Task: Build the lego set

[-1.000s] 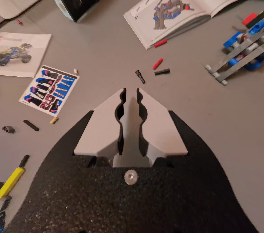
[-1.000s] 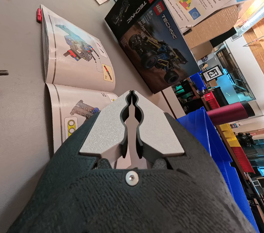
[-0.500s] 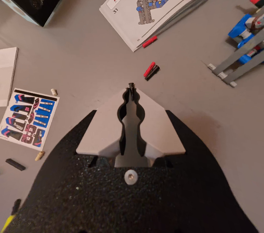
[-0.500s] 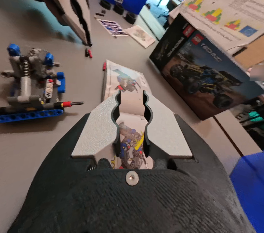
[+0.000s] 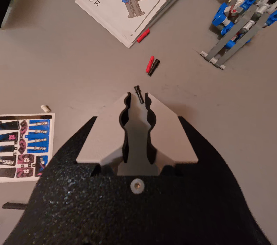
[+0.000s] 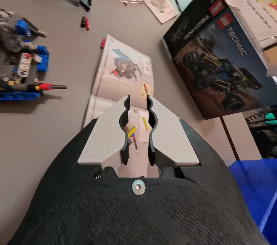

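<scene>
Left gripper [image 5: 137, 93], seen from above over a grey table [image 5: 75, 65]: its two fingers stand narrowly apart, and a small black pin [image 5: 138, 94] lies on the table between the tips, its flanged head poking out just past them on the far side. The pin sits closer to the right finger; a gap shows on the left side, and neither pad is seen pressing on it, so the gripper holds nothing. Farther off and slightly right, a red pin [image 5: 149, 64] and a second black pin [image 5: 154, 67] lie touching side by side. Beyond them an open instruction booklet [image 5: 134, 0] carries printed diagrams and page numbers, with another red pin [image 5: 143, 35] at its near edge. A partly built blue and grey model [image 5: 239, 17] stands at the far right; a sticker sheet [image 5: 25, 146] with printed numerals and lettering lies at the near left, a small white peg [image 5: 45, 108] just beyond it. Right gripper [image 6: 138, 97]: fingers also narrowly apart and bare, hovering over the same booklet [image 6: 124, 69]. To its right stands a dark box [image 6: 217, 63] with a picture of a buggy, red logo squares and white lettering; a blue bin [image 6: 257, 192] sits at the near right.
</scene>
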